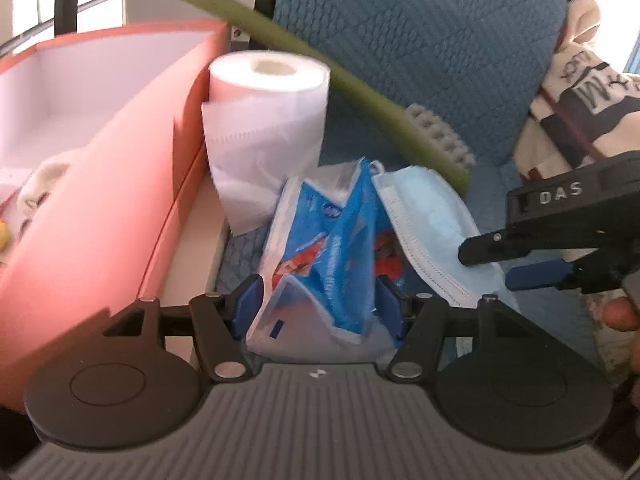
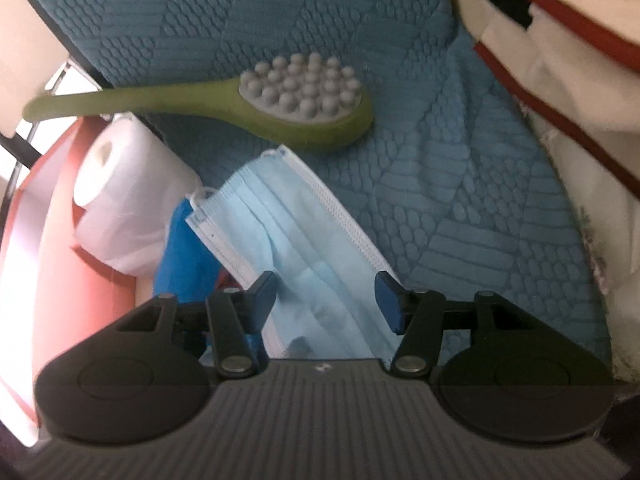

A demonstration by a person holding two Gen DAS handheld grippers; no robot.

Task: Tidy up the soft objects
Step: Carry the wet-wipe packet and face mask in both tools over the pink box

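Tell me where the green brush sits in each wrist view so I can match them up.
Left wrist view: the green brush runs diagonally from top left to centre right, its grey nubbed head low against the blue cushion.
Right wrist view: the green brush lies across the upper left, nubbed head up, above the face mask.
Shared landmark: the toilet paper roll, beside the brush handle in both.

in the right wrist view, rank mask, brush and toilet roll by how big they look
1. mask, though it lies nearest the camera, which flatters it
2. brush, long but thin
3. toilet roll, partly hidden; close to the brush, so that order is unsure
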